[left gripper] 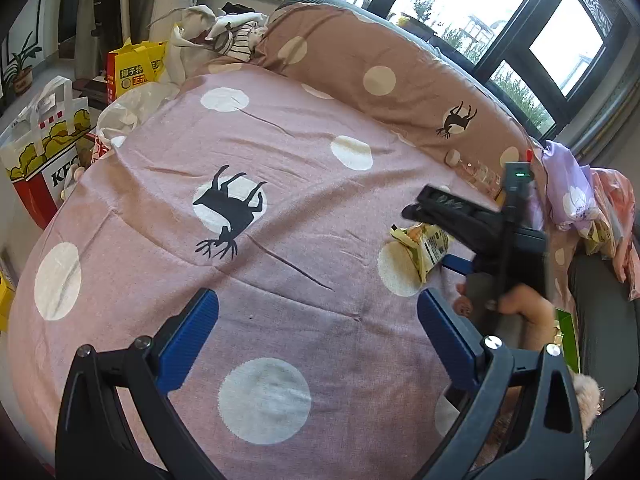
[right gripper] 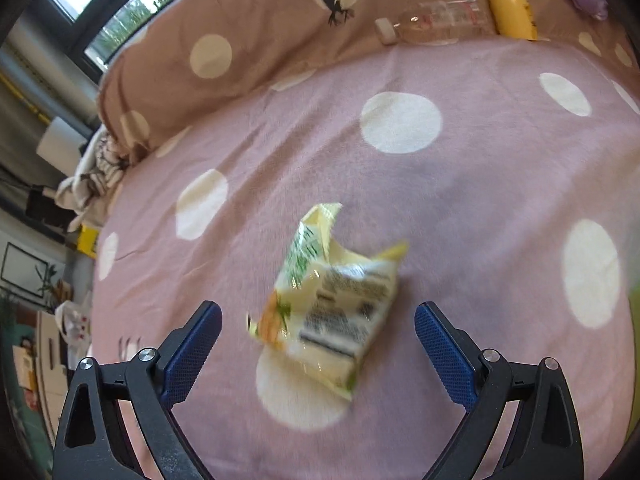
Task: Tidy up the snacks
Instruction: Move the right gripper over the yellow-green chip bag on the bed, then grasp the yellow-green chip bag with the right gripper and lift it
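Covering the scene, a pink dotted bedspread (right gripper: 460, 184) bears one yellow snack packet (right gripper: 324, 304), loose and ungathered; right gripper (right gripper: 318, 332) straddles it, jaws wide, not touching; left gripper (left gripper: 318, 320) gapes empty. Sorting appears barely begun.

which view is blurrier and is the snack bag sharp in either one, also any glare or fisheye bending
Right wrist view: motion blur smears the snack bag and its print; open right gripper stays sharp. Left wrist view: crisper, bag readable in shape only, window blown out white. Both views: fisheye bends the bedspread into a dome, corners dark.
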`<state>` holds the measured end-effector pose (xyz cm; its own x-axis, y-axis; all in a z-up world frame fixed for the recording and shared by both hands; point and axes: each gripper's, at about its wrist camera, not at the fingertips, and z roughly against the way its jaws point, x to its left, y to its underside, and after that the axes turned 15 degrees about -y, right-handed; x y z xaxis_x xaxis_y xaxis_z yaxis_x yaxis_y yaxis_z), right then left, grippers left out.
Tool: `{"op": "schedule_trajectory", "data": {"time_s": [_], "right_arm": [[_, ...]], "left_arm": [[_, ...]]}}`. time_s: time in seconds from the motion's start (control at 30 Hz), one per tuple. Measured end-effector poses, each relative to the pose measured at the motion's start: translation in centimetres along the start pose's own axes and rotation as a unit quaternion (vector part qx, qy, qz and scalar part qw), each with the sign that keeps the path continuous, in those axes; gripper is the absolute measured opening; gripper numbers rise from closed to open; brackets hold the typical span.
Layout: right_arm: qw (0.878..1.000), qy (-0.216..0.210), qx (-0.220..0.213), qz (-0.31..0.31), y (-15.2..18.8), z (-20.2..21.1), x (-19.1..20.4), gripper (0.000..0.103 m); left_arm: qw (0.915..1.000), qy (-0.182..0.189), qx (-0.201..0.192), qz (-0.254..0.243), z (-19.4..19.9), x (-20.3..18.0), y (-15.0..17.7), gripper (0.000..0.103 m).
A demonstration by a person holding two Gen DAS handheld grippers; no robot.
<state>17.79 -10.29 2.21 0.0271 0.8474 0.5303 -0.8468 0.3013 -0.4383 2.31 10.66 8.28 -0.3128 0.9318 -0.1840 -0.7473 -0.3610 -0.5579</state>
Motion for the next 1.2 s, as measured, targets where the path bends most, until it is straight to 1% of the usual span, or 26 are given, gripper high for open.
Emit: {"op": "schedule_trajectory", "data": {"time_s": [0.03,0.07,0.1,0.17,0.2,0.23,0.27,0.37,0.4,0.47,0.6,0.7,0.77,0.83,0.9,0.93,0.97,1.0,1.03,1.07,1.1,1.13,1.2], "right_arm": [[1.0,0.009,0.006,0.003,-0.1,-0.5,0.0,0.089],[1.0,0.016,0.008,0.008,-0.1,-0.9,-0.1,0.089],[1.0,0.023,-0.002,0.02,0.1,-0.8,0.1,0.088],[0.998,0.049,-0.011,0.046,0.5,-0.6,0.5,0.067],[0.997,0.049,-0.01,0.054,0.7,-0.5,0.5,0.064],[0.997,0.043,-0.008,0.057,0.8,-0.2,0.4,0.052],[0.998,0.042,-0.006,0.056,0.8,0.0,0.2,0.044],[0.997,0.057,-0.001,0.051,1.8,1.9,0.0,0.038],[0.997,0.056,-0.003,0.055,2.6,2.7,0.0,0.038],[0.997,0.036,0.005,0.065,4.4,4.1,-0.1,0.038],[0.997,-0.003,0.05,0.053,7.5,6.4,-0.4,0.038],[0.994,-0.036,0.08,0.066,9.6,7.9,-0.4,0.038],[0.992,-0.049,0.1,0.059,10.9,8.6,-1.1,0.038],[0.991,-0.045,0.117,0.049,11.7,8.5,-1.7,0.038],[0.992,-0.028,0.121,0.037,11.8,8.7,-2.7,0.041],[0.993,-0.025,0.111,0.033,11.5,9.1,-3.0,0.047],[0.995,-0.026,0.096,0.031,11.3,9.5,-3.1,0.056],[0.996,-0.027,0.074,0.028,10.9,10.2,-3.4,0.062],[0.998,-0.028,0.058,0.025,10.7,10.8,-3.6,0.078],[0.999,-0.03,0.042,0.019,10.5,11.4,-3.8,0.086],[0.999,-0.032,0.028,0.012,10.5,11.9,-4.1,0.086],[0.999,-0.036,0.024,0.004,10.4,12.3,-4.3,0.086],[0.998,-0.051,0.026,-0.012,10.3,12.3,-4.6,0.086]], "left_arm": [[1.0,-0.001,0.0,0.0,0.0,0.0,0.0,0.1],[1.0,-0.002,-0.002,-0.001,0.0,0.0,0.0,0.1],[1.0,-0.004,-0.004,-0.001,0.1,0.0,0.0,0.1],[0.9999,-0.008,-0.008,-0.002,0.2,0.0,0.0,0.1],[0.9999,-0.007,-0.008,-0.004,0.2,0.0,0.0,0.1],[0.9999,-0.006,-0.008,-0.005,0.2,-0.1,0.1,0.1],[0.9999,-0.005,-0.008,-0.006,0.3,-0.1,0.1,0.1],[0.9999,-0.009,-0.012,-0.007,0.5,-0.2,0.2,0.1],[0.9998,-0.009,-0.013,-0.008,0.6,-0.2,0.2,0.1],[0.9998,-0.01,-0.014,-0.01,0.7,-0.3,0.4,0.1],[0.9996,-0.018,-0.014,-0.017,0.7,-0.7,0.7,0.1],[0.9996,-0.021,-0.015,-0.014,0.8,-0.8,1.0,0.1],[0.9995,-0.02,-0.017,-0.016,0.9,-1.0,1.2,0.1],[0.9994,-0.02,-0.016,-0.021,0.8,-1.4,1.4,0.1],[0.9992,-0.022,-0.013,-0.031,0.6,-2.0,1.7,0.1],[0.999,-0.023,-0.011,-0.038,0.5,-2.4,1.9,0.1],[0.9987,-0.023,-0.01,-0.043,0.5,-2.7,2.1,0.1],[0.9986,-0.023,-0.009,-0.048,0.5,-3.0,2.2,0.1],[0.9984,-0.021,-0.008,-0.052,0.5,-3.2,2.4,0.1],[0.9982,-0.015,-0.005,-0.058,0.4,-3.6,2.6,0.1],[0.9979,-0.001,0.002,-0.064,0.3,-4.0,2.8,0.1],[0.9978,0.008,0.007,-0.066,0.2,-4.1,2.9,0.1],[0.9967,0.031,0.024,-0.071,-0.1,-4.7,3.3,0.1]]}}
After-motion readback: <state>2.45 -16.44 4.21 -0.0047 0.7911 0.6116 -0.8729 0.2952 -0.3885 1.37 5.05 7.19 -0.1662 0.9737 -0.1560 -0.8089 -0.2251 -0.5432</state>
